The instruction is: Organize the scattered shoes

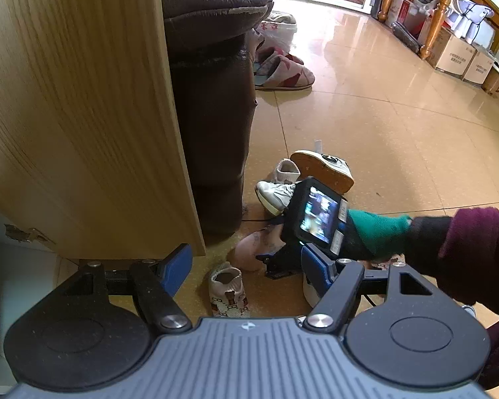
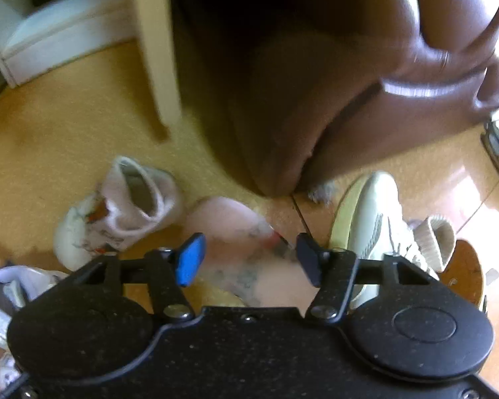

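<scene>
Several small shoes lie scattered on the tan floor by a brown sofa. My left gripper (image 1: 248,271) hangs open above a white patterned sock shoe (image 1: 228,291), with nothing between its fingers. My right gripper (image 2: 249,259) is open, pointing down over a pink slipper (image 2: 229,219) that shows between and beyond its pads. The blur hides whether they touch it. In the left wrist view the right gripper (image 1: 274,264) sits by the pink slipper (image 1: 248,252), held by a green-gloved hand (image 1: 379,229). A white sneaker (image 2: 372,219) lies to the right and the white sock shoe (image 2: 116,212) to the left.
The brown sofa (image 1: 213,99) and a wooden cabinet panel (image 1: 83,99) stand close on the left. A shoe with a tan sole (image 1: 322,169) lies tipped over. Patterned slippers (image 1: 282,69) sit farther back. Boxes (image 1: 455,53) stand under a wooden table at the right. Another sneaker (image 2: 6,292) lies at the lower left.
</scene>
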A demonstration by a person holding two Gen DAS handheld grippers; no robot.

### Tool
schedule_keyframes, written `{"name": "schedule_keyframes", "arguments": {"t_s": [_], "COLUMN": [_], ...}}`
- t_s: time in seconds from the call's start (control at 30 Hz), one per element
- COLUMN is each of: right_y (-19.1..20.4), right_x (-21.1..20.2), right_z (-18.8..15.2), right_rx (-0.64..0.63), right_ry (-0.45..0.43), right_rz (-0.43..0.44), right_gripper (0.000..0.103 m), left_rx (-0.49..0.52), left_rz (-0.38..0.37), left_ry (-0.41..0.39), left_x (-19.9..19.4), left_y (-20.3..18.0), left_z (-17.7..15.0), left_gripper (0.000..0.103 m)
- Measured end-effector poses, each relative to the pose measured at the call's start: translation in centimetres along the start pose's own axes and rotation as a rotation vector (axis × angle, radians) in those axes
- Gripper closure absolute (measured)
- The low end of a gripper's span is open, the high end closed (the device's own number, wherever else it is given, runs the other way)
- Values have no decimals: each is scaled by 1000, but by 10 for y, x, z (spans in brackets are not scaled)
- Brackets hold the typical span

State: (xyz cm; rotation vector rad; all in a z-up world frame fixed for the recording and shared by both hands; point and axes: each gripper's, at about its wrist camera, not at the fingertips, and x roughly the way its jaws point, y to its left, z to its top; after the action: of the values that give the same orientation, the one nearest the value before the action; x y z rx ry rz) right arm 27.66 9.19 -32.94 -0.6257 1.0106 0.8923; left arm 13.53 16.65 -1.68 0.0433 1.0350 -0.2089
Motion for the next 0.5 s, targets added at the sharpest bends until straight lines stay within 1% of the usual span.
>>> {"name": "schedule_keyframes", "arguments": {"t_s": [0.13,0.2,0.27,0.33,0.4,0.43,0.5], "right_y": [-7,-12,-11,-5,3,6,12], "right_x": [-3,-14,-24,-35,-49,-52,-63], "right_z": [4,3,-5,-16,-31,-36,-46], "right_rx": [26,62,60,44,23,16,-1], "right_ry": [26,26,20,21,30,35,21], "right_rz": [45,109,161,230,328,347,347], "right_gripper": [32,35,36,43,50,50,50], "left_rx": [-3,-11,-7,-6,-7,-10,-17], "left_rz": [8,21,35,42,54,61,73], "left_ry": [-1,-3,2,16,41,49,56], "left_x": [-1,-1,0,3,7,9,10], "left_y": [3,6,8,8,9,11,13], "left_z": [-2,-4,-5,-7,-10,-11,-13], "left_gripper": [31,31,31,31,31,31,31]}}
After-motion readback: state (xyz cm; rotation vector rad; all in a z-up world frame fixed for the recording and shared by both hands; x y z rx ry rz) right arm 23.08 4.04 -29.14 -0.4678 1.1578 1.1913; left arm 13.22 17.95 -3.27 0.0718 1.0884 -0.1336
